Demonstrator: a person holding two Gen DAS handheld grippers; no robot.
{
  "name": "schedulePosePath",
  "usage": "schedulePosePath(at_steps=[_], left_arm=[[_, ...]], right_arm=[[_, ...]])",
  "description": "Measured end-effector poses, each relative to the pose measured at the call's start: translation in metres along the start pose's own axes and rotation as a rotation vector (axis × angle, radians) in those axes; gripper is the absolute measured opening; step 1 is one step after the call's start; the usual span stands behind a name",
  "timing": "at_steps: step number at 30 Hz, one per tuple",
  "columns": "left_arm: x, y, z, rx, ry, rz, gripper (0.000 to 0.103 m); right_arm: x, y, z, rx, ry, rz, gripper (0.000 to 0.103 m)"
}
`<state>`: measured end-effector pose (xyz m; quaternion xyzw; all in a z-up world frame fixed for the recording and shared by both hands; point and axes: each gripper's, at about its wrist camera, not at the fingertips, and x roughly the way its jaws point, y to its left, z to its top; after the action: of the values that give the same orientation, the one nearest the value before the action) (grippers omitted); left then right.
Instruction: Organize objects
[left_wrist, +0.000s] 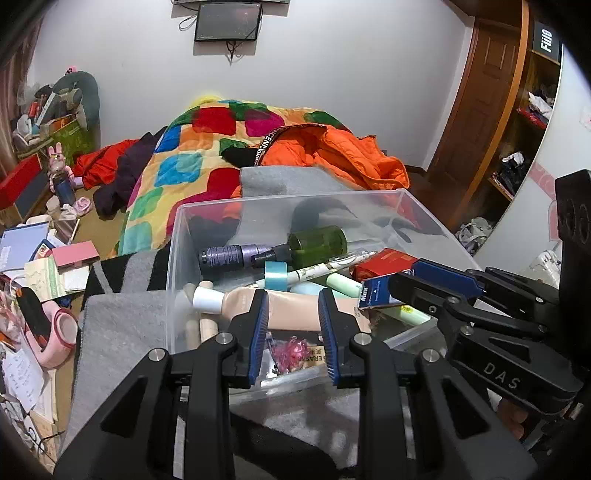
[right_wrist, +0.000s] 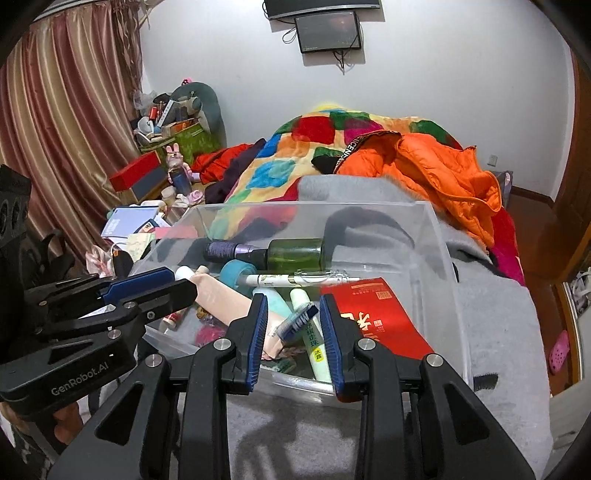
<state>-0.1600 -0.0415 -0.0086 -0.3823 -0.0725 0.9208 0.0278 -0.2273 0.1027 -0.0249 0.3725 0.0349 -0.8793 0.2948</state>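
clear plastic bin (left_wrist: 207, 221) sits on a grey blanket (left_wrist: 122, 332) on the bed, straight ahead of both tongs, its top uncovered and its near rim just below the fingertips. left tongs (left_wrist: 293, 328) hover over the near left part of the bin, fingers apart with nothing between them; a beige tube (left_wrist: 291, 308) with a white cap lies beneath the gap. right tongs (right_wrist: 293, 336) hover over the near right part, fingers also apart and not gripping; under their gap lie a pale green tube (right_wrist: 312, 332) and a small blue-and-white box (right_wrist: 299, 321). whether the right fingers touch either one cannot be told. just right of the right tongs a red packet (right_wrist: 373, 314) leans against the bin's right side. beyond both tongs, toward the far wall of the bin, lie a green bottle (left_wrist: 317, 242), a purple bottle (left_wrist: 225, 256), a roll of teal tape (left_wrist: 276, 275) and a white pen (left_wrist: 325, 267), crowded together; the far right corner of the bin shows bare floor. a pink trinket (left_wrist: 291, 350) lies near the front wall under the left tongs. the two tongs are close side by side, each showing in the other's view. past the bin are a patchwork quilt (left_wrist: 192, 162) and an orange jacket (left_wrist: 343, 155). left of the left tongs a cluttered table (left_wrist: 22, 373) holds papers and a pink cup (left_wrist: 61, 338).
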Motion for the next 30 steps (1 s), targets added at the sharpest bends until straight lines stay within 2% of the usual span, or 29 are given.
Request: schedulePosePath(at_steps=[7, 10, 14, 16, 18, 20, 24, 26, 30], left_arm=[[-0.014, -0.001, -0.002, 0.000, -0.021, -0.011, 0.027], [-0.024, -0.003, -0.003, 0.000, -0.037, -0.017, 0.032], [-0.040, -0.005, -0.005, 0.004, -0.069, -0.015, 0.049], [-0.047, -0.008, -0.008, 0.012, -0.087, -0.008, 0.058], [-0.054, -0.010, -0.011, 0.024, -0.104, 0.001, 0.067], [-0.059, -0.013, -0.013, 0.030, -0.112, 0.007, 0.073], [-0.066, -0.017, -0.021, 0.040, -0.120, 0.017, 0.085], [-0.069, -0.019, -0.025, 0.043, -0.122, 0.026, 0.092], [-0.070, -0.020, -0.035, 0.032, -0.114, 0.028, 0.093]], right_arm=[[-0.017, 0.001, -0.001, -0.005, -0.030, 0.005, 0.028], [-0.026, 0.003, -0.001, -0.011, -0.046, 0.007, 0.028], [-0.042, 0.006, -0.004, -0.018, -0.071, 0.012, 0.028], [-0.050, 0.006, -0.007, -0.021, -0.080, 0.009, 0.033], [-0.057, 0.006, -0.010, -0.021, -0.091, 0.002, 0.049], [-0.065, 0.006, -0.014, -0.019, -0.112, -0.009, 0.058], [-0.077, 0.004, -0.022, -0.015, -0.128, -0.019, 0.070], [-0.081, 0.004, -0.026, -0.013, -0.134, -0.030, 0.071], [-0.084, 0.002, -0.036, -0.002, -0.124, -0.032, 0.073]])
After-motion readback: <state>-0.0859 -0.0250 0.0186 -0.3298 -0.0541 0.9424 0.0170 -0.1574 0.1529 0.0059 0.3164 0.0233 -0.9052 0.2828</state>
